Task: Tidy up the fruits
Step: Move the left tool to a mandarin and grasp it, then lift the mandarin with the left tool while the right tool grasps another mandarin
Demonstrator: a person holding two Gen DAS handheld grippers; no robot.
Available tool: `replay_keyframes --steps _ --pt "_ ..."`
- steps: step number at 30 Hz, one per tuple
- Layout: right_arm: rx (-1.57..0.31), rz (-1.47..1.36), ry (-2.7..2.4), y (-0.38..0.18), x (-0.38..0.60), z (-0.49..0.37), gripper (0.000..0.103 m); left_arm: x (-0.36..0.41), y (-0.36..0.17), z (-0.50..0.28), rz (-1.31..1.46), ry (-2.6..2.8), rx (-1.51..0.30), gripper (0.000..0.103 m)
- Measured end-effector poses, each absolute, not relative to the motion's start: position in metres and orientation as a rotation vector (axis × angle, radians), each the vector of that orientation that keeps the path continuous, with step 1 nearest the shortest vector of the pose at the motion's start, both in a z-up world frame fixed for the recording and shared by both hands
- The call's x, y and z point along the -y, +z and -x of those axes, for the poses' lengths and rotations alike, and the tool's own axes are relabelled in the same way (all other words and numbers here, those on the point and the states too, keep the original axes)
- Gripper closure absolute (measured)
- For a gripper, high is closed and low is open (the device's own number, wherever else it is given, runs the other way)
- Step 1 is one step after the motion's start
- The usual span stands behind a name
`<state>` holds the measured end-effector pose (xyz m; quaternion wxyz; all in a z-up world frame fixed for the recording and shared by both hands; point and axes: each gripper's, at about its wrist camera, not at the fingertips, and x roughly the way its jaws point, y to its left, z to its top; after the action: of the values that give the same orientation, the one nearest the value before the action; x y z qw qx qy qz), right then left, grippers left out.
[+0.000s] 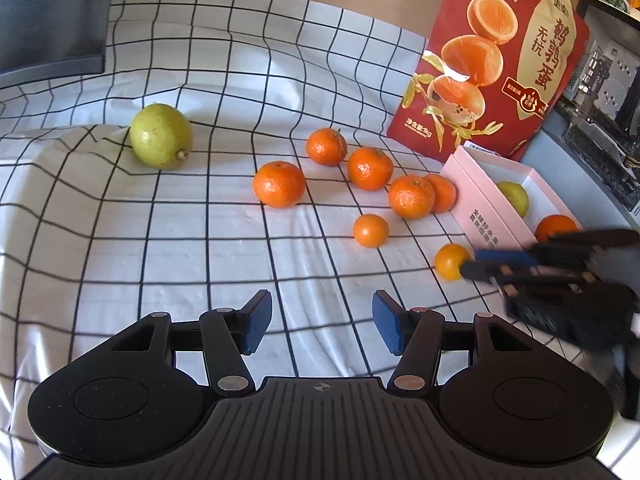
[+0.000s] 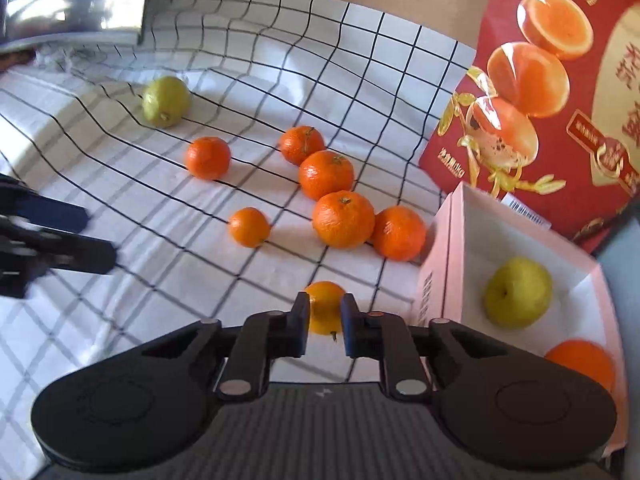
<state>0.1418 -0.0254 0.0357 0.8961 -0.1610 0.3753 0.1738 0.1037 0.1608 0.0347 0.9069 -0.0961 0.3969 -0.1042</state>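
The right gripper (image 2: 325, 316), black and ribbed with dark blue pads, is nearest in its own view; its jaws are drawn in narrow on a small, smooth, yellowish-orange citrus fruit (image 2: 325, 312), rounder and paler than the rest, with a tiny stem nub at its near end; the pads press on its two sides and it sits low over the white cloth with a black grid pattern (image 2: 168, 272), just beside the outer wall of the pale pink cardboard box (image 2: 442, 264). The left wrist view shows the same fruit at the tips of the right gripper, close to the box's near corner.

The left gripper (image 1: 322, 328) hangs over bare cloth with its jaws spread wide and nothing between them.

Inside the box lie a yellow-green round fruit (image 2: 518, 292) and a deep orange mandarin (image 2: 580, 362), apart from each other; six more glossy orange mandarins (image 2: 343, 219) lie loose on the cloth to the left of the box, their skins dimpled and some with green stem stubs; two of them touch, and the one nearest the box sits right at its wall. A larger pale green fruit with a small stalk (image 2: 166, 101) sits alone, well apart from the group, on a rumpled fold of the cloth. A tall red printed carton with pictures of halved eggs (image 2: 560, 92) stands upright behind the box.
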Motion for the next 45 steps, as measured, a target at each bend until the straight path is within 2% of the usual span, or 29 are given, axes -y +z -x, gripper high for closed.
replay_keyframes --steps 7,12,15,17,19,25,29,37,43,45 --pt "-0.774 0.255 0.421 0.039 0.033 -0.11 0.087 -0.168 0.049 -0.153 0.204 -0.128 -0.742 0.042" --pt "-0.789 0.22 0.431 0.031 0.037 -0.095 0.085 -0.161 0.048 -0.203 0.167 -0.072 -0.762 0.042" --pt "-0.786 0.204 0.449 0.029 0.041 -0.082 0.074 -0.153 0.038 -0.221 0.121 -0.065 -0.808 0.042" --pt "-0.778 0.206 0.452 0.026 0.044 -0.074 0.059 -0.148 0.033 -0.226 0.094 -0.068 -0.816 0.042" --pt "-0.783 0.198 0.446 0.022 0.047 -0.069 0.052 -0.145 0.028 -0.228 0.085 -0.072 -0.827 0.042" --pt "-0.83 0.155 0.446 0.008 0.052 -0.065 0.049 -0.137 0.019 -0.231 0.046 -0.079 -0.842 0.045" --pt "-0.828 0.152 0.459 0.006 0.051 -0.065 0.038 -0.134 0.013 -0.232 0.022 -0.081 -0.86 0.053" --pt "-0.823 0.168 0.491 0.004 0.045 -0.062 0.022 -0.135 0.015 -0.222 0.037 -0.084 -0.864 0.054" --pt "-0.837 0.117 0.519 0.002 0.049 -0.063 0.006 -0.136 0.024 -0.182 0.099 -0.132 -0.847 0.055" --pt "-0.84 0.107 0.515 0.002 0.048 -0.063 0.003 -0.137 0.026 -0.168 0.125 -0.142 -0.847 0.055"
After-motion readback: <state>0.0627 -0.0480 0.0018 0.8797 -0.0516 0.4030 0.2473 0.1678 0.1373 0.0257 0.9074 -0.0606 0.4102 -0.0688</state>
